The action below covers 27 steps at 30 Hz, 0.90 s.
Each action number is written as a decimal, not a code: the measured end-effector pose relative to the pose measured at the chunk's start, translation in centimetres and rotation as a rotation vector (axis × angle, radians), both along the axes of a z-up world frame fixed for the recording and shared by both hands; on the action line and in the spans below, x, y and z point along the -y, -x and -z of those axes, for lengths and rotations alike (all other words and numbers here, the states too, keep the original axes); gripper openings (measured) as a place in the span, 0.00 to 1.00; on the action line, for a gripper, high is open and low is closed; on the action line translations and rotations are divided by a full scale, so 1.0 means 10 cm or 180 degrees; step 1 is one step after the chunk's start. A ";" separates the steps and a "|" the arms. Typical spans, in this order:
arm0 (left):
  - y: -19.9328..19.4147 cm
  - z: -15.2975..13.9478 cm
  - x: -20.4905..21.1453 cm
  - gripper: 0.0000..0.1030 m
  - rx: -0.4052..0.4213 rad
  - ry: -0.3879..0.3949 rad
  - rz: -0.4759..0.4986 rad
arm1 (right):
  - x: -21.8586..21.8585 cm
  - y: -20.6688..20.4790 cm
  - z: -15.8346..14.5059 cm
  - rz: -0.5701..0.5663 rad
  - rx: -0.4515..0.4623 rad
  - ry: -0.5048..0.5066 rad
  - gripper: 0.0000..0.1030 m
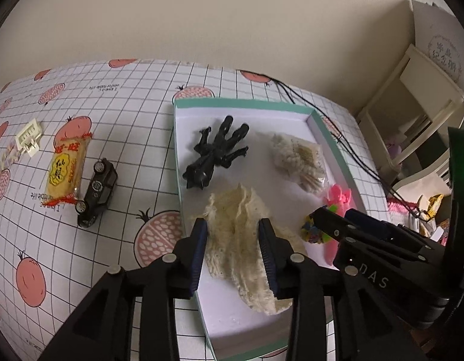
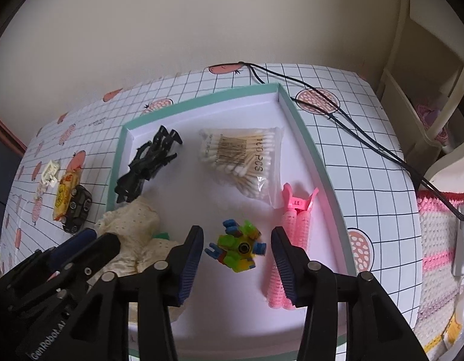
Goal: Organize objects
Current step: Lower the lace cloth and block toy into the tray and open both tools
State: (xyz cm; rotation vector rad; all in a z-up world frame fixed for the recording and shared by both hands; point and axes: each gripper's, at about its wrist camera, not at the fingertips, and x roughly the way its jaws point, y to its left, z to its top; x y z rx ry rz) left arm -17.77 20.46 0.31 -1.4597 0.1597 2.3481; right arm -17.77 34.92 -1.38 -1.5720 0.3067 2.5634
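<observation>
Right gripper (image 2: 236, 249), jaws spread, straddles the block toy (image 2: 236, 248) inside the tray (image 2: 310, 147)

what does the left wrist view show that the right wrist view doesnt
Only the left wrist view: the left gripper from behind, jaws open astride the cream cloth.

Only the right wrist view: the right gripper, jaws open around the building-block toy, and the "100 PCS" print on the cotton swab bag.

Both: the tray, black toy, pink hair clip, toy car, snack packet.
</observation>
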 end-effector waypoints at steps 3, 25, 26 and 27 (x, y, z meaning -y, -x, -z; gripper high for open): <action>0.00 -0.07 0.01 0.38 -0.0006 -0.0081 -0.0001 | 0.00 0.00 -0.04 0.0009 -0.0023 0.0011 0.49; 0.24 -0.03 0.59 0.81 -0.0161 0.0047 -0.0741 | 0.09 0.02 -0.05 -0.0119 -0.0111 -0.0041 0.85; 0.24 -0.02 0.62 0.86 -0.0175 0.0056 -0.0782 | 0.10 0.02 -0.05 -0.0121 -0.0125 -0.0053 0.92; 0.25 -0.02 0.65 0.91 -0.0195 0.0073 -0.0826 | 0.10 0.02 -0.05 -0.0119 -0.0135 -0.0063 0.95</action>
